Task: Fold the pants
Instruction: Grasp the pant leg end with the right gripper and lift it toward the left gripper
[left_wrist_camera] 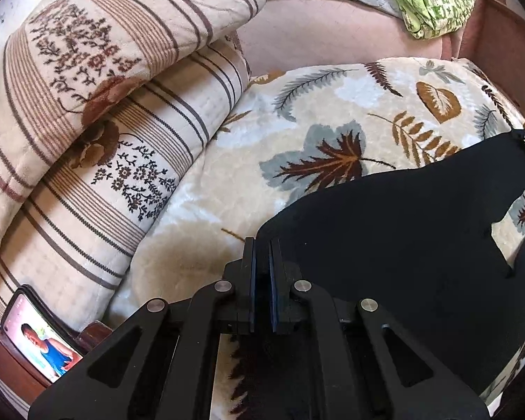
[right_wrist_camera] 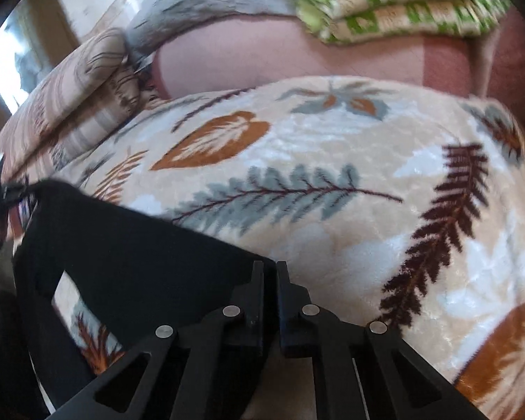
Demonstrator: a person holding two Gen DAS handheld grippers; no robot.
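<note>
Gripping black pants | both hand-held grippers clamped on fabric edge

Both wrist views close above blanket

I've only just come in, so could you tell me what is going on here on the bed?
A person is folding black pants on a leaf-patterned blanket, with a handheld gripper in each hand. The left gripper is shut on one corner of the pants and the right gripper is shut on another corner, so the cloth hangs stretched between them above the blanket. A striped quilt lies folded alongside. The fold itself is not yet made.
</note>
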